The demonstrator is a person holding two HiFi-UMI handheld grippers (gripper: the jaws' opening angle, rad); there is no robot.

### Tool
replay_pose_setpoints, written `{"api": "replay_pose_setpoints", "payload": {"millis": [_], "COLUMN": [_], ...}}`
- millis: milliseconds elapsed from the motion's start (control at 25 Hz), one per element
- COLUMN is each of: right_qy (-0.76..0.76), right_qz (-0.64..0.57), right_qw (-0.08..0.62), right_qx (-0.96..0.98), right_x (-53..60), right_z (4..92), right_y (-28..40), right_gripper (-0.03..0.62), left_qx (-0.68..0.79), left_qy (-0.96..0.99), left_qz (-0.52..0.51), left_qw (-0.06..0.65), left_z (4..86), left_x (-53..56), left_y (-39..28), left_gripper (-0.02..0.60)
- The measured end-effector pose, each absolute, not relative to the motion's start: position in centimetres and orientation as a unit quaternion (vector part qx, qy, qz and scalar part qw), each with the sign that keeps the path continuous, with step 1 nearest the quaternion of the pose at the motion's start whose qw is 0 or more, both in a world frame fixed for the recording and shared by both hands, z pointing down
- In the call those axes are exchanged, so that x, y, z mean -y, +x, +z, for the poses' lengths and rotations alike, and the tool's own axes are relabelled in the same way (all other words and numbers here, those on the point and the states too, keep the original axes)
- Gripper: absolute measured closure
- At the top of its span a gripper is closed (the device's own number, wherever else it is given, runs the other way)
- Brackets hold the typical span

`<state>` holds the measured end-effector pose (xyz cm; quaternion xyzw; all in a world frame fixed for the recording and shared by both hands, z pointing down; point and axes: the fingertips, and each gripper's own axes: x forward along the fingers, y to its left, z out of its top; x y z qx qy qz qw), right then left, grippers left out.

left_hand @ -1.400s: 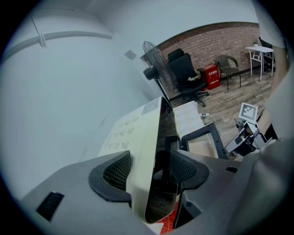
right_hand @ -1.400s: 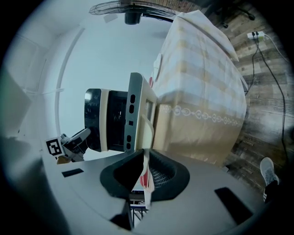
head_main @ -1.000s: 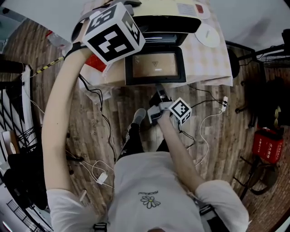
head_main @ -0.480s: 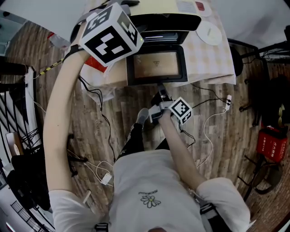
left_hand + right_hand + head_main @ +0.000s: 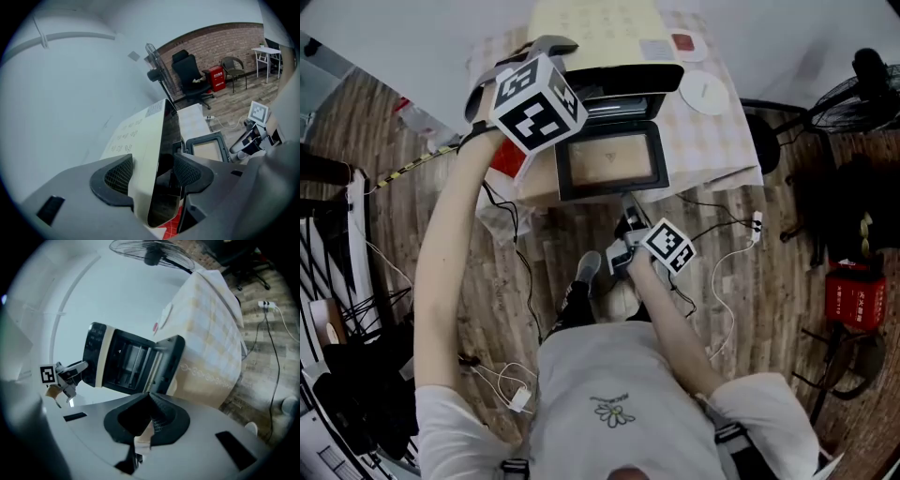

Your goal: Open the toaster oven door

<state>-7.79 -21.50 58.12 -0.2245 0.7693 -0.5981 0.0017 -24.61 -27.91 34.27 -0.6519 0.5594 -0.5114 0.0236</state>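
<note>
The toaster oven [image 5: 598, 33] stands on a bench [image 5: 717, 141] covered with a pale checked cloth, its cream top facing up and its front toward the person. Its door [image 5: 609, 161] is already open, folded down flat, with the glass pane facing up and overhanging the bench edge. In the right gripper view the open cavity and its wire racks show behind the lowered door [image 5: 166, 363]. The left tongs [image 5: 548, 47] are up at the oven's left end. In the left gripper view they [image 5: 152, 171] are spread wide, with the edge where the cream top meets the dark front running between the two pads; I cannot tell whether either pad touches it. The right tongs [image 5: 627, 208] sit low, just below the door's front edge, pointing up at it. In their own view the right tongs [image 5: 150, 401] are pressed together with nothing of the oven between them. A white disc [image 5: 705, 92] lies on the cloth to the right of the oven. Cables [image 5: 727, 272] trail over the wooden floor.
</note>
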Motion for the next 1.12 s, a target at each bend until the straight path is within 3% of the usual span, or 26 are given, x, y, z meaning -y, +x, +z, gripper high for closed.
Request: {"api": "replay_pose_setpoints", "payload": {"millis": [240,560,760,1120], "right_qy": [-0.229,-0.243,-0.234,-0.216], "right_qz": [-0.446,-0.147,-0.013,0.064], "right_qw": [0.005,0.029,0.033,0.010], "right_qx": [-0.865,-0.958,-0.972,-0.974], "right_x": [25.3,29.5,27.5,24.4], "right_z": [49.3,34.1,29.1,28.9], "right_y": [-7.9,-8.8,-8.6,-7.6], "right_gripper": [0.586,0.586,0.586,0.586], "left_qx": [-0.587,-0.695,-0.767,-0.837], "left_qy": [-0.631,-0.626,-0.608,-0.547], "left_qz": [-0.503,-0.332,-0.177,0.016], "left_qw": [0.058,0.122,0.106,0.023], "left_z": [31.7,21.1,19.1,24.8], "left_x": [27.6,25.3,20.9,14.2], "left_y": [-24.0,-20.3,-19.0,-18.6], "left_gripper": [0.301,0.422,0.552,0.565]}}
